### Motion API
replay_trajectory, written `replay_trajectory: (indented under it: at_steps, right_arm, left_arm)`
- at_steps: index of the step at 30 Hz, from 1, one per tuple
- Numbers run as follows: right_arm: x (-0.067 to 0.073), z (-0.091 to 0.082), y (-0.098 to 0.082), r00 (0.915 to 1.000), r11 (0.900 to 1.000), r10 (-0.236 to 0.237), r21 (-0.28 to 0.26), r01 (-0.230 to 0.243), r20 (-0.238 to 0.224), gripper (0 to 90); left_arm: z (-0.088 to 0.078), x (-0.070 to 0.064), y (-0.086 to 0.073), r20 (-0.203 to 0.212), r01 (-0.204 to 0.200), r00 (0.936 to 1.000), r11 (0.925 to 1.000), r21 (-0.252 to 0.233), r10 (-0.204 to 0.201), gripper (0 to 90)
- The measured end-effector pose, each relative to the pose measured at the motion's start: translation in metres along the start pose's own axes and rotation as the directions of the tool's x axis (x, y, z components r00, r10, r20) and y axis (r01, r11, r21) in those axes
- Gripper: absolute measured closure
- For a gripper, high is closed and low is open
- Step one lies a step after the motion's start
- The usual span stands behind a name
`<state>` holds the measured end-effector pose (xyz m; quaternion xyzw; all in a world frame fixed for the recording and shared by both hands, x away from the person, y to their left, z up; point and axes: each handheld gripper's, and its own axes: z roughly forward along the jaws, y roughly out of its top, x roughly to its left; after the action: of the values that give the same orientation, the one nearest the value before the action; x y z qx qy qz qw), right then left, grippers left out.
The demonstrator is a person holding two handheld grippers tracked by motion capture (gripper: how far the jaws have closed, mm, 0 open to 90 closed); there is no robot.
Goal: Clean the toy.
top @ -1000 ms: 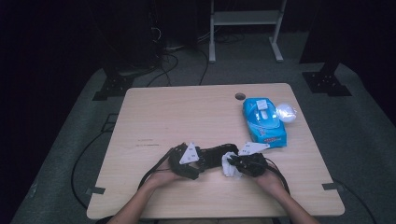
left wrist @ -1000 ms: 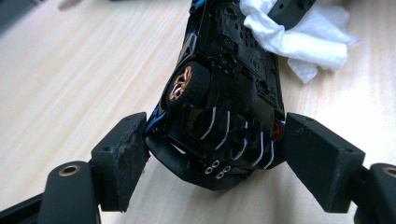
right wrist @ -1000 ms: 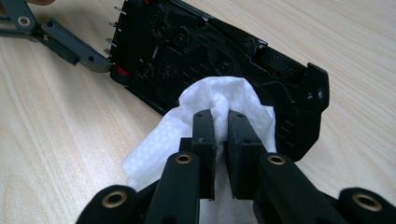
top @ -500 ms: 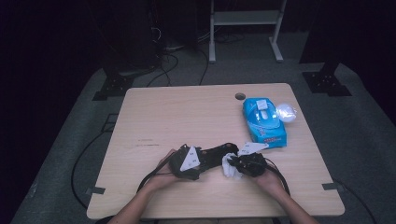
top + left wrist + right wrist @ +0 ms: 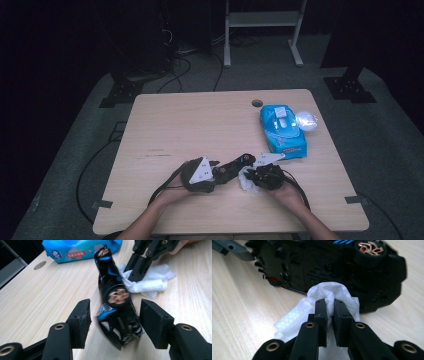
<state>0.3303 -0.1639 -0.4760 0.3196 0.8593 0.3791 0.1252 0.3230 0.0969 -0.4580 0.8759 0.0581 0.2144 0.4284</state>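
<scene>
the table (image 5: pixel 200 120) is bare wood over most of its far and left parts, with wide free room there; the work sits close to the near edge, just ahead of the person's hands. a blue wipes pack (image 5: pixel 282 131) lies near the right edge, with a clear crumpled wrapper (image 5: pixel 305 120) touching its far right corner, and a round cable hole (image 5: pixel 257 103) sits by the far edge. the black toy car (image 5: pixel 231 166) lies on its side between the two grippers, its underside turned toward the right gripper (image 5: pixel 330 305); in the high view its long axis runs slantwise, from near left to far right, one end pointing toward the wipes pack. the left gripper (image 5: pixel 115 318) has the car's near end between its jaws, which have just been closing; a gap shows at the left pad, so they stand spread. the right gripper's jaws are pinching a white tissue (image 5: pixel 329 293), pressed against the car's underside.
</scene>
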Motion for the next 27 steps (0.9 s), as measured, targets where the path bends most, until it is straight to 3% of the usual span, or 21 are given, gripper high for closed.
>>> replay_trajectory:
  at_steps: [3,11,14,17,19,22,24,25,27]
  right_arm:
    - [0.000,-0.001,0.001,1.0000,1.000,-0.005,-0.001,0.005,-0.001,81.9]
    - [0.004,-0.014,0.008,0.9996,0.999,-0.009,-0.052,0.008,-0.025,81.9]
    - [0.006,-0.024,0.015,0.9992,0.995,0.000,-0.103,-0.004,-0.040,82.0]
    - [0.010,-0.034,0.025,0.9984,0.987,-0.025,-0.162,0.017,-0.050,82.0]
    - [0.014,-0.036,0.033,0.9972,0.981,-0.050,-0.188,0.039,-0.055,82.0]
    - [0.020,-0.032,0.049,0.9947,0.975,-0.081,-0.214,0.066,-0.063,82.0]
    - [0.024,-0.026,0.060,0.9922,0.975,-0.097,-0.208,0.079,-0.079,81.9]
    - [0.026,-0.022,0.065,0.9914,0.976,-0.102,-0.202,0.084,-0.082,82.0]
    - [0.029,-0.013,0.074,0.9887,0.979,-0.111,-0.180,0.092,-0.101,82.0]
  left_arm:
    - [0.004,-0.002,0.000,-0.006,-0.016,0.9999,0.9996,0.024,0.016,44.9]
    - [0.005,0.004,-0.002,0.002,0.053,0.9986,0.9982,0.028,-0.053,53.1]
    - [0.004,0.006,-0.003,0.000,0.075,0.9972,0.9970,0.019,-0.075,53.8]
    - [0.003,0.010,-0.006,0.009,0.097,0.9952,0.9952,0.013,-0.098,53.7]
    - [0.004,0.013,-0.007,0.031,0.145,0.9890,0.9895,-0.005,-0.144,52.5]
    - [0.004,0.020,-0.012,0.063,0.208,0.9760,0.9780,0.014,-0.209,43.9]
    - [0.004,0.021,-0.016,0.077,0.241,0.9671,0.9702,0.020,-0.242,43.0]
    - [0.005,0.022,-0.017,0.083,0.250,0.9644,0.9680,0.022,-0.251,43.0]
    - [0.004,0.022,-0.018,0.093,0.240,0.9660,0.9705,0.028,-0.241,46.5]
